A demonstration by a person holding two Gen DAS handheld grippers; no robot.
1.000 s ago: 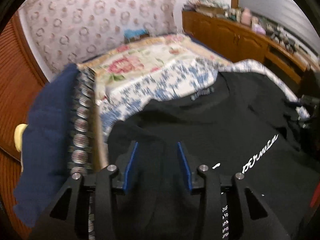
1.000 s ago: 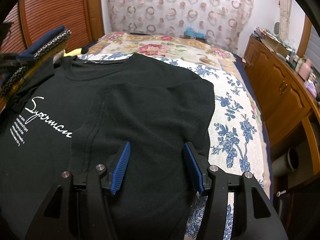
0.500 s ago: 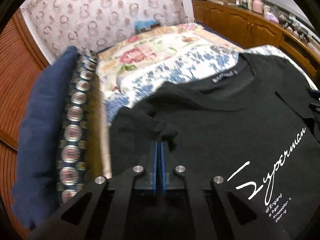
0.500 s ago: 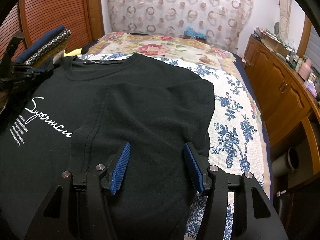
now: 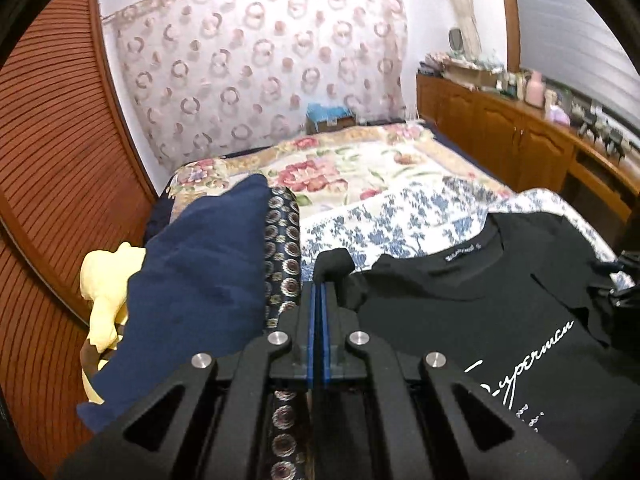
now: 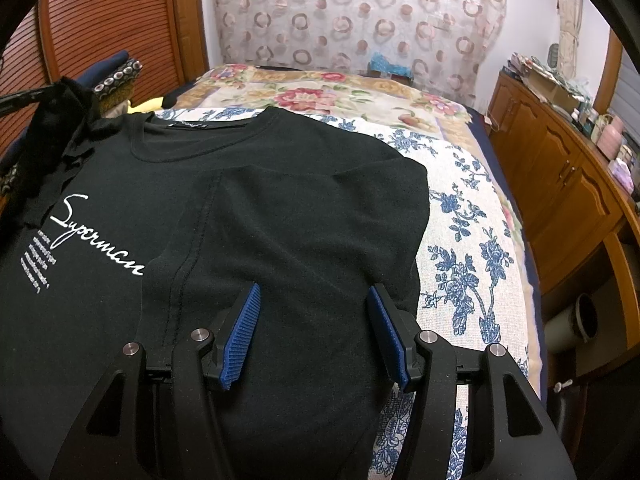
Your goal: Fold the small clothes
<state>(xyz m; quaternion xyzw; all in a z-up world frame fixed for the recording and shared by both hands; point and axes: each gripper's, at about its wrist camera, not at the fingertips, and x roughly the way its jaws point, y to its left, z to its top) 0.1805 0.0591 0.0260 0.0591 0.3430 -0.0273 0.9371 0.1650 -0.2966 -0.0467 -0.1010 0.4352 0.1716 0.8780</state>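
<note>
Pinching soft black T-shirt (image 5: pixel 460 312) fabric, left gripper (image 5: pixel 319 292) jaws closed; right gripper (image 6: pixel 314 300) jaws parted, empty.

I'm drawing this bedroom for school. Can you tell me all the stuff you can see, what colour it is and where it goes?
T-shirt: one, black with white writing, spread on the bed, one side folded over.
Blue-flowered cloth: one, white and blue, under the T-shirt.
Rose-patterned cover: one, cream and pink, farther up the bed.
Clothes pile: one, navy on top, a circle-patterned piece beside it, something yellow at its far side, left of the T-shirt.
Curtain: one, pale with pink rings, on the back wall.
Wooden cabinets: one row, brown, along the right wall, cluttered on top.
Slatted wooden panel: one, reddish brown, on the left.
Left gripper: one, black with blue pads, shut on a pinch of T-shirt.
Right gripper: one, same colours, open over the T-shirt.
</note>
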